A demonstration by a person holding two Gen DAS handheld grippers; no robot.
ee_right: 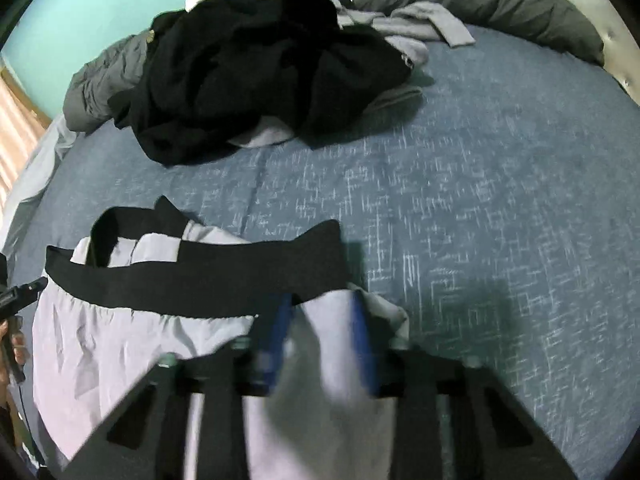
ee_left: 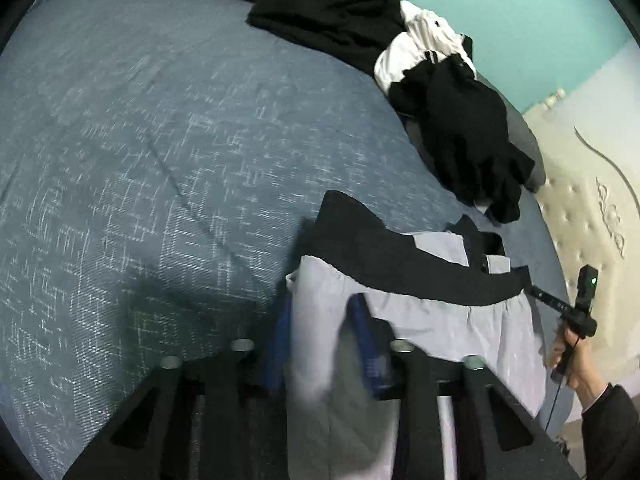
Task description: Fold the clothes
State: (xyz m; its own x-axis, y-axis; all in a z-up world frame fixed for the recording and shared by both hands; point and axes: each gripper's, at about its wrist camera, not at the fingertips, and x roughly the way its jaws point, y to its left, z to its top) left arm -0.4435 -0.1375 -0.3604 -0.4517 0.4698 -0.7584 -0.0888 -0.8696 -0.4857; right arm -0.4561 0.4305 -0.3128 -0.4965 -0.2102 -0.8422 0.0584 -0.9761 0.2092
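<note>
A pair of light lavender shorts (ee_left: pixel 440 320) with a black waistband (ee_left: pixel 400 256) hangs stretched between my two grippers above the blue bedspread. My left gripper (ee_left: pixel 320 332) is shut on the shorts' left side, fabric bunched between its blue fingers (ee_left: pixel 360 320). My right gripper (ee_right: pixel 320 332) is shut on the other side of the shorts (ee_right: pixel 132 340), below the waistband (ee_right: pixel 200 276). In the left wrist view the right gripper's black body (ee_left: pixel 576 312) and the hand holding it show at the right.
A pile of black and white clothes (ee_left: pixel 420 60) lies at the far side of the bed (ee_left: pixel 160 140); it also shows in the right wrist view (ee_right: pixel 260 64), with a grey garment (ee_right: pixel 424 28) and a dark grey pillow (ee_right: pixel 500 4). A cream tufted headboard (ee_left: pixel 588 200) stands right.
</note>
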